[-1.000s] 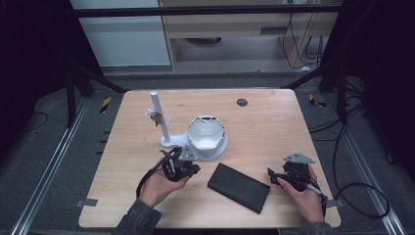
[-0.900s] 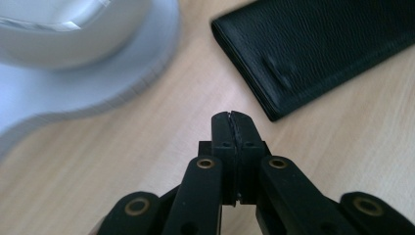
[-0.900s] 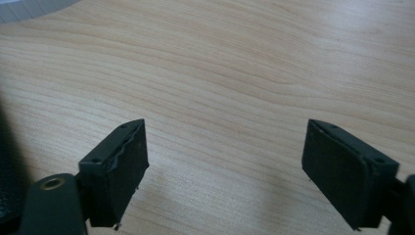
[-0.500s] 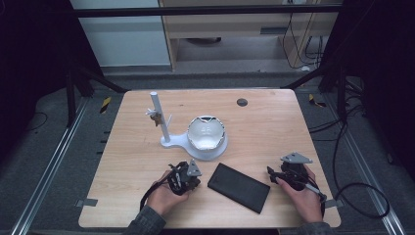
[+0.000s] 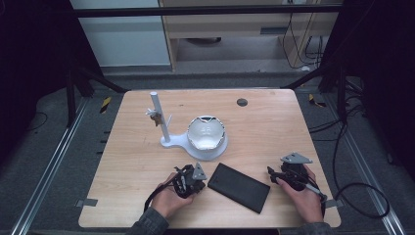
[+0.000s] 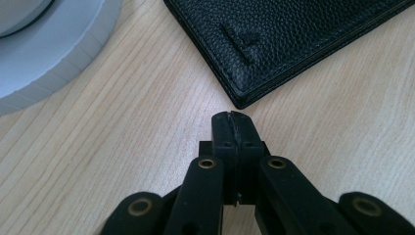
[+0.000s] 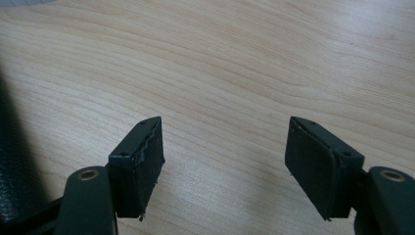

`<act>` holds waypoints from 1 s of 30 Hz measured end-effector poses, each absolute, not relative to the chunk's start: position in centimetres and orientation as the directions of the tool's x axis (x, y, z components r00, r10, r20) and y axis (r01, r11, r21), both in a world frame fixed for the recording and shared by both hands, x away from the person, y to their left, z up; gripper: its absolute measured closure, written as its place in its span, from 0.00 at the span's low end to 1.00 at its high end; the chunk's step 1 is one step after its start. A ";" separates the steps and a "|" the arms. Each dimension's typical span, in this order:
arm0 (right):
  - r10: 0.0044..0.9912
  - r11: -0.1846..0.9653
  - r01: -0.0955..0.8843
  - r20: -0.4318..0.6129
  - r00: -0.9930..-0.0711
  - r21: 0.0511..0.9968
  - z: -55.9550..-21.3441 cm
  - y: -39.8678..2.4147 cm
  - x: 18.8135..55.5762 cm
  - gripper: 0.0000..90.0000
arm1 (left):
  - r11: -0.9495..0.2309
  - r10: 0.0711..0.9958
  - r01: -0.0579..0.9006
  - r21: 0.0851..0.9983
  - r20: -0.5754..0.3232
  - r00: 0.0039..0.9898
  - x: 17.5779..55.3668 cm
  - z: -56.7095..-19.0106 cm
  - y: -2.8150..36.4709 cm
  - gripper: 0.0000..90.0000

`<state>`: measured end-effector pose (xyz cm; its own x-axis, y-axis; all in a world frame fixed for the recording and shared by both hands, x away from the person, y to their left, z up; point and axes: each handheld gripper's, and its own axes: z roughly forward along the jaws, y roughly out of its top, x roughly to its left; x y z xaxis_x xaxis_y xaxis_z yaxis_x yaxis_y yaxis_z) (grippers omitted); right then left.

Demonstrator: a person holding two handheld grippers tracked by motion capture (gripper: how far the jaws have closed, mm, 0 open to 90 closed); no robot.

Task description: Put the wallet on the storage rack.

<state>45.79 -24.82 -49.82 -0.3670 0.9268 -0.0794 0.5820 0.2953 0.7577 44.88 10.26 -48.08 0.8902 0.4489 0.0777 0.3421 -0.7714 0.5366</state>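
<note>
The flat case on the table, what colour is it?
Black, with a pebbly leather grain. The flat case shows best in the left gripper view.

High view overlooks table (image 5: 147, 161); claw cameras skim its wood.

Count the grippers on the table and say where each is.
2. Left gripper shut, near the wallet's left corner. Right gripper open, to the wallet's right, over bare table.

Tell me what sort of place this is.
Probably a lab or recording workshop, not a home: a wooden table ringed by a dark metal frame, loose cables on grey floor, and a white stand with a black wallet laid out for handling.
</note>
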 end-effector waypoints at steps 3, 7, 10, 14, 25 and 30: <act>0.927 0.294 0.581 -0.077 -0.368 0.759 -49.8 -24.8 45.8 0.34 | -0.767 0.446 0.339 0.545 0.073 0.892 44.9 -48.1 10.1 1.00; 0.927 0.293 0.581 -0.075 -0.368 0.759 -49.8 -24.8 45.7 0.34 | -0.759 0.450 0.341 0.554 0.070 0.890 45.0 -48.2 9.9 1.00; 0.926 0.293 0.581 -0.075 -0.370 0.760 -49.7 -24.8 45.7 0.33 | -0.760 0.450 0.339 0.555 0.074 0.890 45.0 -48.2 9.8 1.00; 0.924 0.299 0.574 -0.082 -0.373 0.762 -49.6 -24.8 45.7 0.33 | -0.744 0.456 0.345 0.572 0.057 0.888 45.1 -48.1 10.0 1.00; 0.893 0.319 0.513 -0.072 -0.444 0.797 -47.1 -23.2 44.3 0.29 | -0.620 0.499 0.378 0.688 -0.027 0.866 46.1 -46.4 9.9 1.00; 0.868 0.352 0.507 -0.071 -0.491 0.787 -45.5 -22.0 43.2 0.25 | -0.622 0.480 0.356 0.698 -0.019 0.877 46.9 -45.3 8.6 1.00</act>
